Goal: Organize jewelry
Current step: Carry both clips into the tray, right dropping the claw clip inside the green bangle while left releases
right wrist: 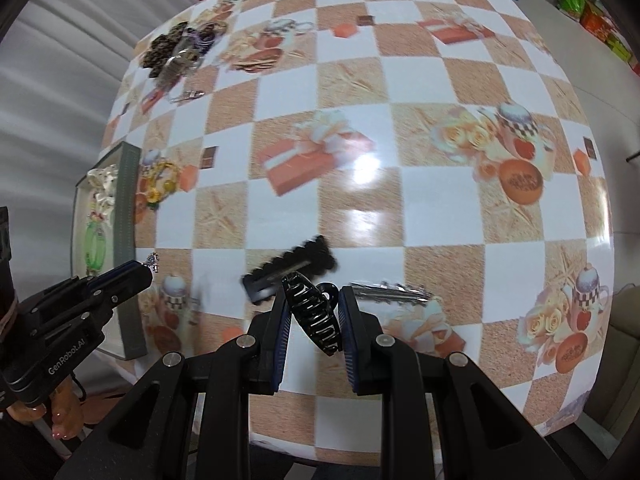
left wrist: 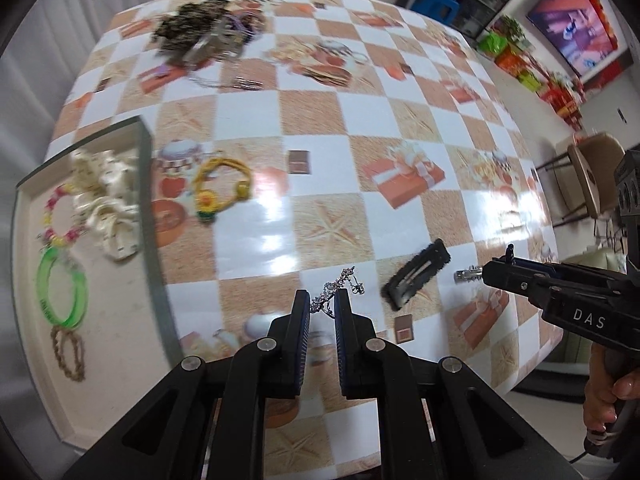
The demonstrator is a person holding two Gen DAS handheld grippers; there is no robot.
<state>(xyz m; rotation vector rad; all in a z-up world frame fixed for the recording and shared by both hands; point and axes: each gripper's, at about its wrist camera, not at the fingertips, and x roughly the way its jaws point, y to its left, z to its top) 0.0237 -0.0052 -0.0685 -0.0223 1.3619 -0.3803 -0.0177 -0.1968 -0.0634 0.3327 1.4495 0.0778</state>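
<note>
**Two pieces lifted over the checked cloth**

We hold the left gripper (left wrist: 322,300) nearly closed on a small silver rhinestone piece (left wrist: 338,290), which pokes out past its tips above the table (left wrist: 256,124). Our right gripper (right wrist: 313,312) stands partly open around a black claw clip (right wrist: 310,316), wedged slantwise between its blue pads.

The table wears a glossy cloth of white and tan squares printed with gift boxes, teapots and starfish. On it lie a fuzzy black snap clip (left wrist: 416,276), a silver barrette (right wrist: 390,291) just beside it, and a yellow bracelet (left wrist: 222,188) beside the tray (left wrist: 146,208). The tray sits at the table's left edge, holding a green bangle (left wrist: 60,288), a cream scrunchie (left wrist: 106,200), a beaded bracelet (left wrist: 56,216) and a brown chain (left wrist: 68,350). A tangled pile of jewelry (left wrist: 204,28) lies at the far side.

Beyond, we see grey curtains, a chair (left wrist: 588,176) and a wall screen (left wrist: 576,20).
</note>
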